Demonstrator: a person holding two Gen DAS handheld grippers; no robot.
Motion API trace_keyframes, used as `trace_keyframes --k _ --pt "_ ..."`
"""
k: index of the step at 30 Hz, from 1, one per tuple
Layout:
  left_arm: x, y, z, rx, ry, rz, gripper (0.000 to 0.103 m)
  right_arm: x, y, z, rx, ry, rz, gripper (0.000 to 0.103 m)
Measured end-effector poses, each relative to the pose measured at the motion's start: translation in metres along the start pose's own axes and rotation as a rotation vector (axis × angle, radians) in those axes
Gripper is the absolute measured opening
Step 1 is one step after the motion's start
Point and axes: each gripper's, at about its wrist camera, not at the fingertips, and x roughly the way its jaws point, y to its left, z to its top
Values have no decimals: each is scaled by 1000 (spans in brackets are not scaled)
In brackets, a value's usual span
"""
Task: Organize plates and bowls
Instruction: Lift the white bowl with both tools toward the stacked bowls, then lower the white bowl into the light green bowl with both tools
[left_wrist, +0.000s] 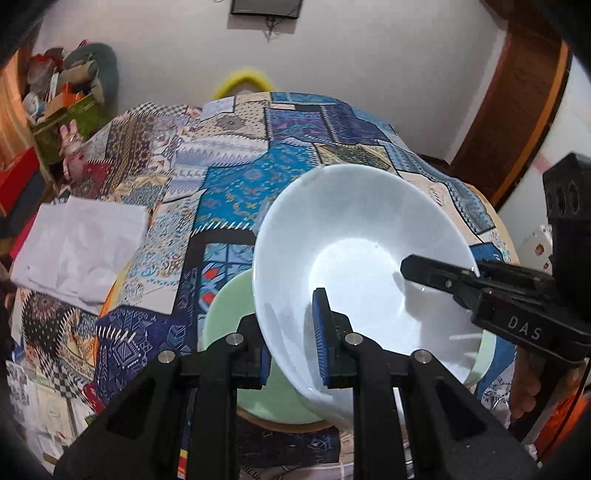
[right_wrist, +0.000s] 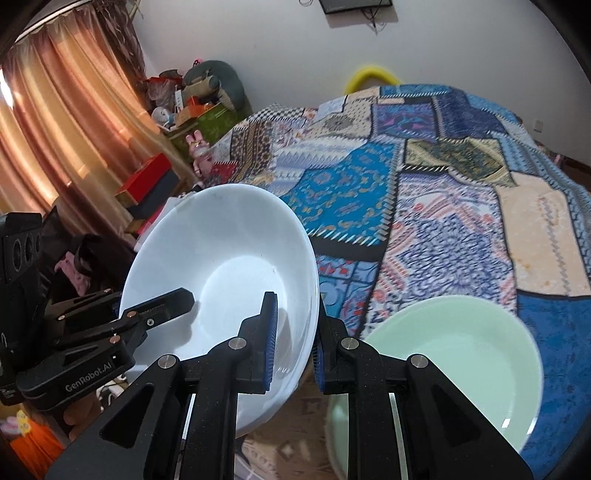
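Note:
A large white bowl (left_wrist: 354, 236) (right_wrist: 221, 236) hangs tilted above the table, held by both grippers at opposite sides of its rim. My left gripper (left_wrist: 291, 343) is shut on the rim, one blue pad inside the bowl and one outside; the right wrist view shows it at the left (right_wrist: 125, 306). My right gripper (right_wrist: 295, 343) is shut on the opposite rim and enters the left wrist view from the right (left_wrist: 469, 271). A pale green bowl (left_wrist: 229, 332) (right_wrist: 461, 369) sits on the table, partly under the white bowl.
A blue patchwork cloth (left_wrist: 236, 177) (right_wrist: 369, 184) covers the round table. A crumpled white cloth (left_wrist: 81, 247) lies at its left edge. Boxes and soft toys (right_wrist: 192, 110) are piled by the curtain (right_wrist: 55, 129). A yellow ring (left_wrist: 243, 79) shows behind the table.

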Motion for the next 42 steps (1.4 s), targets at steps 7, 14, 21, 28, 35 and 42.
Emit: trace_keyframes --k 7,14,21,28,35,42 --pt "11 17 -14 -13 16 23 19 24 8 -8 29 48 24 15" --pt "24 34 -23 -47 41 26 19 39 12 -17 39 84 34 15" --pt "36 39 -28 -42 59 46 19 48 12 -23 46 117 36 15" --pt "43 41 -28 -27 58 54 19 50 10 -26 43 128 28 15" --pt "46 39 -28 -3 61 72 19 45 11 -24 25 118 12 16" --pt "49 26 -31 92 52 125 20 39 4 -25 64 115 32 18"
